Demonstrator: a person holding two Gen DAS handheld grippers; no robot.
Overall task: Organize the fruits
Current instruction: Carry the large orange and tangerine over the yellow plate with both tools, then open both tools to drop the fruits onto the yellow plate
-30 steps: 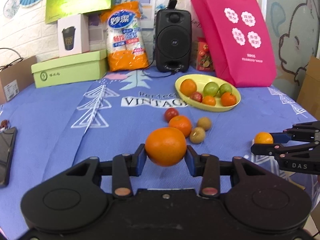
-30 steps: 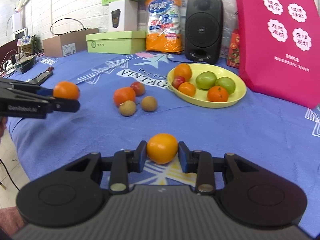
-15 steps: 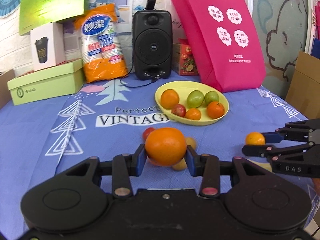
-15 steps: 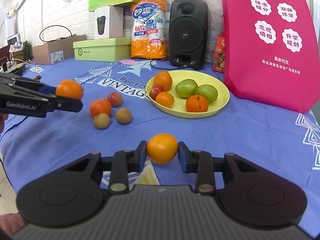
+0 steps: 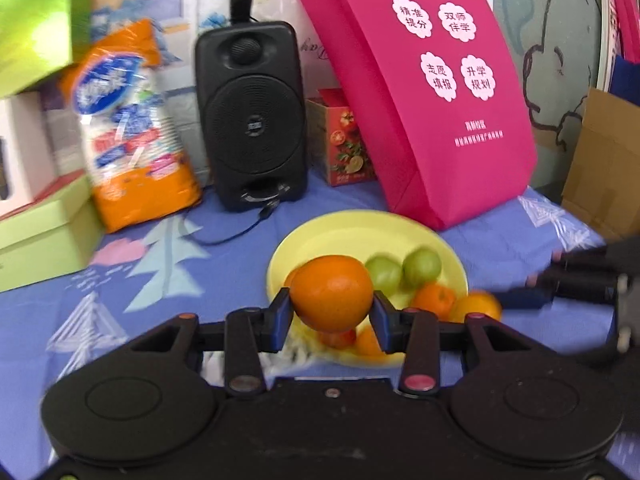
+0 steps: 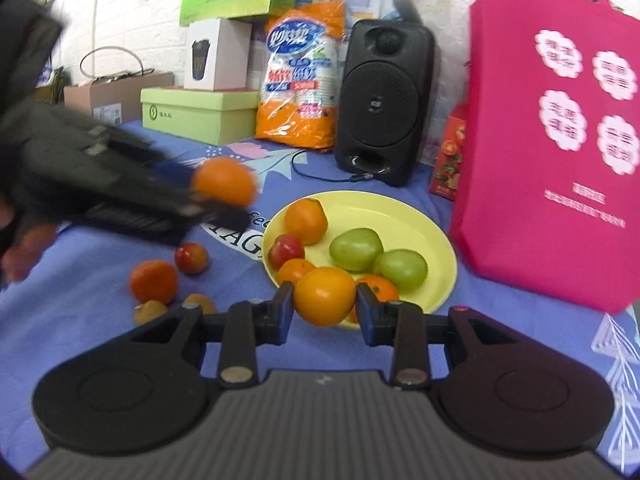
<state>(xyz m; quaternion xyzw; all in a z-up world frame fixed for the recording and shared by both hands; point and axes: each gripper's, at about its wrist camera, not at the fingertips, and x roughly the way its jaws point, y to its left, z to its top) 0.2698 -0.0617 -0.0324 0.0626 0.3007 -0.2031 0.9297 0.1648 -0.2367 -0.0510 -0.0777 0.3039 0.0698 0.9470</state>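
1. Left wrist view: your left gripper (image 5: 331,312) is squeezing a big orange (image 5: 331,293) between its two blue pads. The orange is up in the air, in front of the yellow plate (image 5: 348,228).
2. In the same view, your right gripper (image 5: 486,304) comes in from the right of the plate. It looks blurry. It holds a small orange (image 5: 478,305) right at the plate's near edge.
3. Right wrist view: your right gripper (image 6: 325,306) is closed tight on the small orange (image 6: 325,295), just in front of the plate (image 6: 404,216).
4. Your left gripper (image 6: 224,194) shows here to the left of the plate, blurry, with the big orange (image 6: 224,180) in it.
5. On the plate lie two green fruits (image 6: 355,249), an orange one at the back (image 6: 306,220), a red one (image 6: 285,251) and two more small orange ones (image 6: 295,270).
6. Left of the plate, on the blue cloth (image 6: 80,320), sit a red fruit (image 6: 191,257), an orange fruit (image 6: 153,281) and two little brown fruits (image 6: 149,311).
7. Behind the plate stands a black speaker (image 6: 382,100). A pink bag (image 6: 560,128) stands to the right of the plate.
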